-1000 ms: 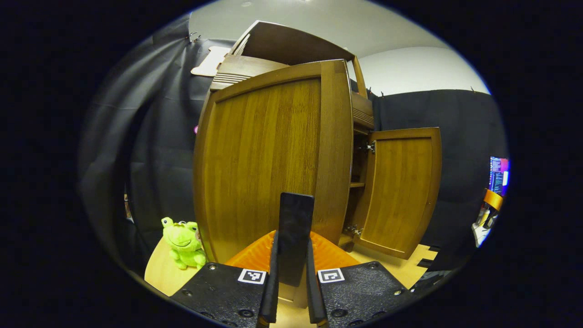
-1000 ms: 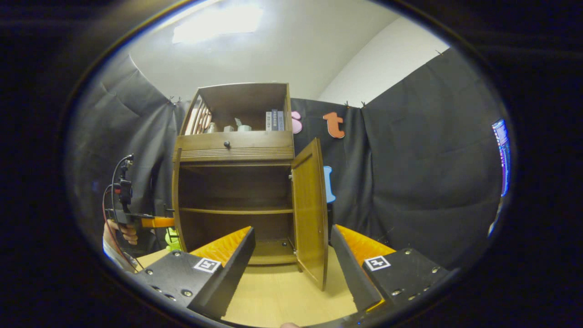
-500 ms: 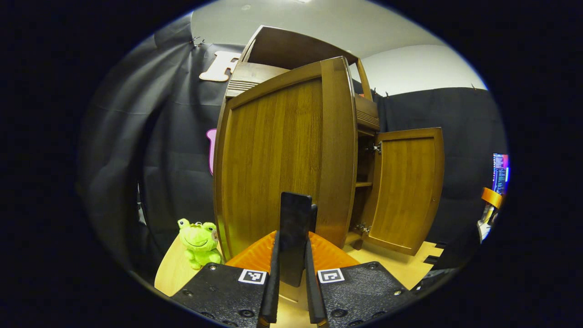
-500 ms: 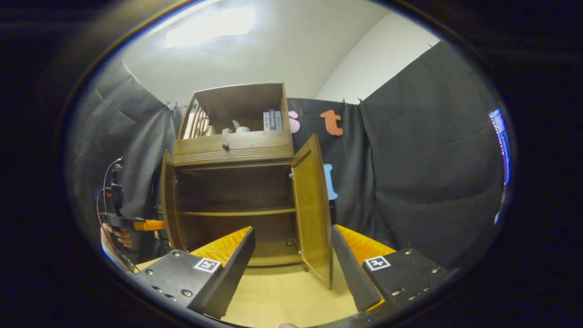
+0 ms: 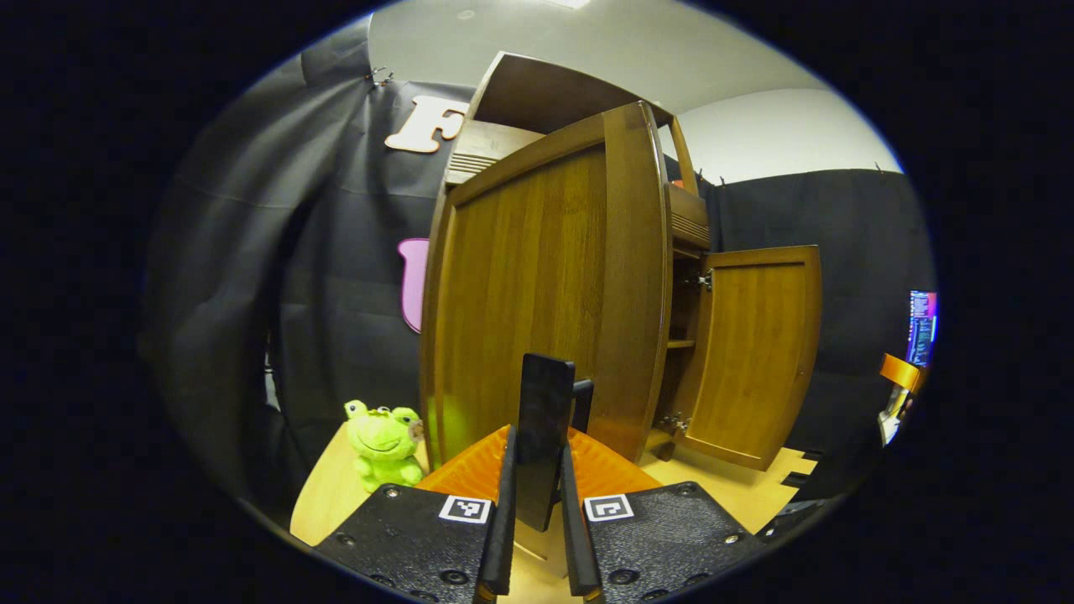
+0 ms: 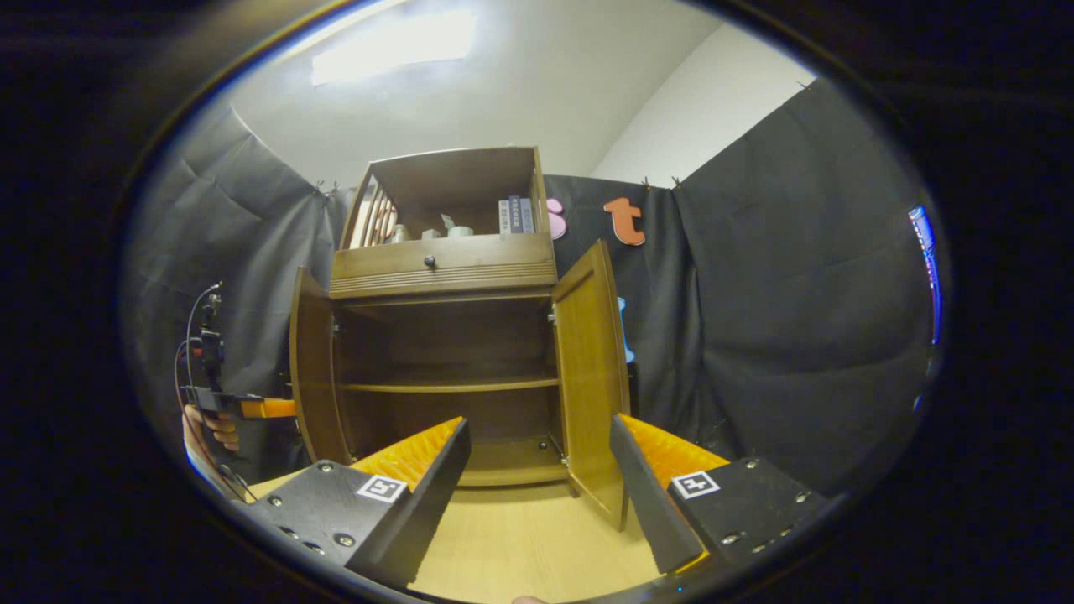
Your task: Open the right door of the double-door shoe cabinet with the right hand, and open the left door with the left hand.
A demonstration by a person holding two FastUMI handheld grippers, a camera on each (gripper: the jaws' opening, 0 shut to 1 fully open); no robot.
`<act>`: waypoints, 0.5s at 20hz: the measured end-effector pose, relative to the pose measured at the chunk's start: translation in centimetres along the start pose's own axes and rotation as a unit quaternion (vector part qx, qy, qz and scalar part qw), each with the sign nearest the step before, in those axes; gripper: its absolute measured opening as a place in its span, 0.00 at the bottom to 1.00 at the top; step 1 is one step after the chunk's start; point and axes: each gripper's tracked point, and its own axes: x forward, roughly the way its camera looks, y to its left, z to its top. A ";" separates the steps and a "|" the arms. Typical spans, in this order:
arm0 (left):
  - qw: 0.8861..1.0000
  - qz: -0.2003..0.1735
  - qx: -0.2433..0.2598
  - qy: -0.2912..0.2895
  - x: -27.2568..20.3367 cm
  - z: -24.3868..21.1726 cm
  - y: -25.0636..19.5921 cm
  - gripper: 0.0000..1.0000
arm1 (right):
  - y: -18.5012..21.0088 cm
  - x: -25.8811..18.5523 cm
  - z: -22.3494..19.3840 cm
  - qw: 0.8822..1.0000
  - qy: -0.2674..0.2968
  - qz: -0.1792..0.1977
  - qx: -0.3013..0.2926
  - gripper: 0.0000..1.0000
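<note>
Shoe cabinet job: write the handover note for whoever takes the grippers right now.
Left gripper: fingers close together at the free edge of the left door; whether both press on it can't be told.
Right gripper: open, holding nothing, back from the shoe cabinet.
Right door: swung wide open.
Left door: open, with the inner shelf exposed.
Done: both doors open.
Left: probably just let go of the left door and draw back.
</note>
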 end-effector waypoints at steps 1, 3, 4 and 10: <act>1.000 0.016 0.010 -0.005 -0.2 0.2 1.0 0.27 | 0.3 0.1 -0.2 1.000 0.002 0.002 -0.002 0.97; 0.998 0.053 0.022 -0.006 -0.5 0.7 3.8 0.24 | 0.9 0.5 -0.3 1.000 0.004 0.006 -0.002 0.98; 0.997 0.073 0.029 -0.002 -0.5 0.7 5.1 0.22 | 1.3 0.6 -0.4 1.000 0.005 0.008 -0.002 0.98; 0.997 0.071 0.024 -0.013 -2.0 1.0 8.2 0.09 | 3.7 1.7 -1.3 1.000 0.012 0.025 0.003 0.99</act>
